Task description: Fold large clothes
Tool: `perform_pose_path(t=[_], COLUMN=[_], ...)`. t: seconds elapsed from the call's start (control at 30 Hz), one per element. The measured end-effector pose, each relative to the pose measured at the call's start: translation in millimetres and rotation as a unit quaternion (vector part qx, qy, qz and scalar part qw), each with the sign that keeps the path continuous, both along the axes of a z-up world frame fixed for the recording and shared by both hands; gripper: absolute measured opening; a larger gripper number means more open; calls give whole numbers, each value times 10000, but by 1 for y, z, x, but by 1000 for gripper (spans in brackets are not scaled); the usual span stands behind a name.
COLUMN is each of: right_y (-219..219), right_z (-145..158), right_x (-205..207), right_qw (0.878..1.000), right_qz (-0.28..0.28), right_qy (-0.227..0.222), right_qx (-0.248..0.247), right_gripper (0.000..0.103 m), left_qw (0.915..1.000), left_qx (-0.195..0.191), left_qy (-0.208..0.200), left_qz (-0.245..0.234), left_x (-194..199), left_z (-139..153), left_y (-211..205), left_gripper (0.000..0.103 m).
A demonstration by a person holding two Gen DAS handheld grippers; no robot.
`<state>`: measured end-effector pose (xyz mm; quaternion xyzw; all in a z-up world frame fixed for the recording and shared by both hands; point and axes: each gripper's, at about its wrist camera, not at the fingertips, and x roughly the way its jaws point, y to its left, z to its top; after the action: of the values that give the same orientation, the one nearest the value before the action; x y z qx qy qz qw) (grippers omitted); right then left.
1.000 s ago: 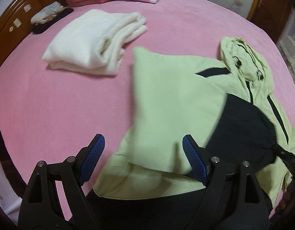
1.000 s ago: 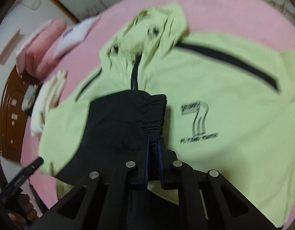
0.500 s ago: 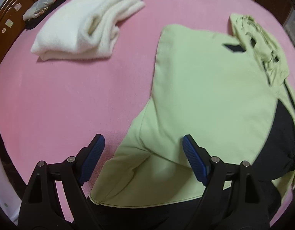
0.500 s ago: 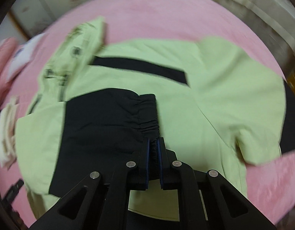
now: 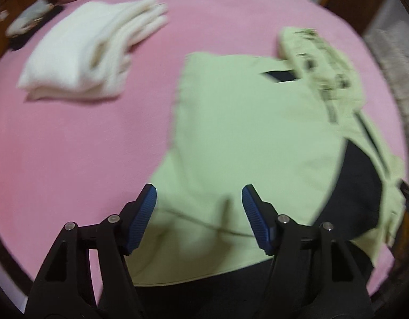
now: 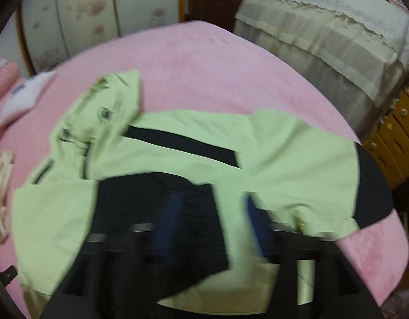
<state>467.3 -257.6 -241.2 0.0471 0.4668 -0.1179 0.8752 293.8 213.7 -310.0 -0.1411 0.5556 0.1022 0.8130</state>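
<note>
Released a moment ago, the black elastic cuff [image 6: 177, 199] now lies across the chest of the pale green hooded jacket with black panels [image 6: 257, 159], spread on the pink bed [image 6: 204, 66]; the right claw [image 6: 212, 223] has just sprung open from its tight pinch and grips nothing. That sleeve looks folded inward to narrow the body. Over the folded sleeve's near edge, the left claw [image 5: 199, 212] has just been narrowing, still open and empty, likely lining up a pinch, with the folded cream towel [image 5: 92, 50] well apart.
</note>
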Motion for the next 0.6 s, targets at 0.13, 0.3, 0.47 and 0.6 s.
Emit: perform_pose_path(t=[0.13, 0.3, 0.47, 0.6], right_y=[45, 115, 119, 39], right_z=[-34, -86, -88, -87], right_x=[16, 13, -1, 6], right_qw=[9686, 9230, 9439, 9909], right_qz=[1391, 2340, 2619, 1005], right_qy=[690, 1692, 1199, 881], right_qx=[1942, 2543, 1615, 177], right_gripper=[50, 11, 0, 1], left_qw=[9977, 9964, 9879, 9860], left_qx=[85, 459, 1422, 1552], left_qy=[241, 513, 540, 603], left_qz=[-629, -500, -318, -21], left_x=[23, 40, 46, 44], left_z=[-28, -64, -70, -70], left_y=[-30, -31, -18, 6], left_gripper=[47, 33, 32, 32])
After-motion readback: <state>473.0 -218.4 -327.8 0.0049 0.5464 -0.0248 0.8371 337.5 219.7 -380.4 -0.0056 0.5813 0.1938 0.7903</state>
